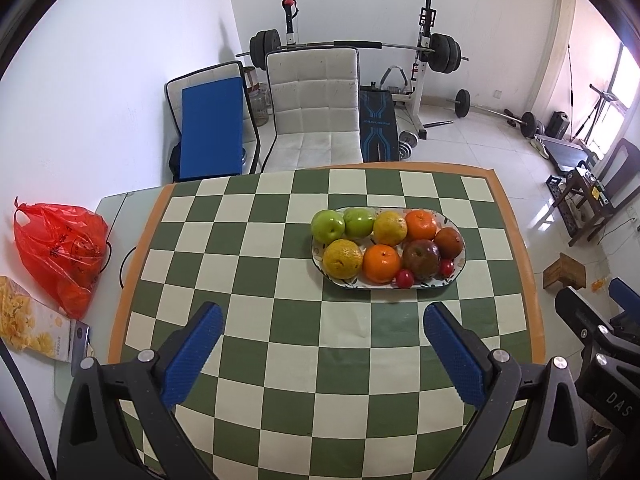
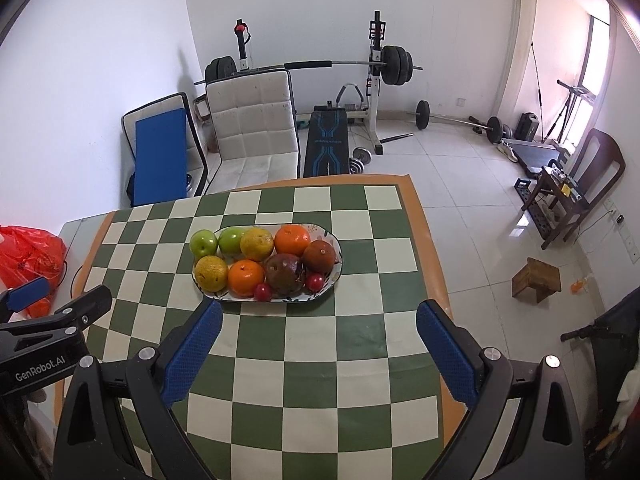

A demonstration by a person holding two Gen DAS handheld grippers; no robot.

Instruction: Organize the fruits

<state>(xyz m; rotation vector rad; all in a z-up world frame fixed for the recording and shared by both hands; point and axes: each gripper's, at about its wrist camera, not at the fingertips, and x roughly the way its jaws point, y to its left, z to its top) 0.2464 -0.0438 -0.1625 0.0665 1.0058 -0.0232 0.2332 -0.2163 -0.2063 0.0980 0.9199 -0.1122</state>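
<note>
An oval white plate [image 1: 460,266] [image 2: 338,268] sits on the green-and-cream checkered table and holds several fruits: two green apples [image 1: 328,225] [image 2: 204,242], yellowish oranges [image 1: 341,259] [image 2: 211,273], bright oranges [image 1: 381,263] [image 2: 245,278], a dark red apple [image 1: 421,259] [image 2: 285,273], a brownish fruit [image 1: 449,243] [image 2: 318,256] and two small red fruits [image 1: 404,278] [image 2: 263,292]. My left gripper [image 1: 322,318] is open and empty, above the table in front of the plate. My right gripper [image 2: 318,320] is open and empty, in front of the plate's right part.
A red plastic bag [image 1: 60,252] [image 2: 30,258] and a yellow box [image 1: 30,326] lie on the table's left side. A white padded chair [image 1: 316,108] stands behind the table. Weight bench and barbells stand at the back. A small wooden stool [image 2: 536,278] is on the floor right.
</note>
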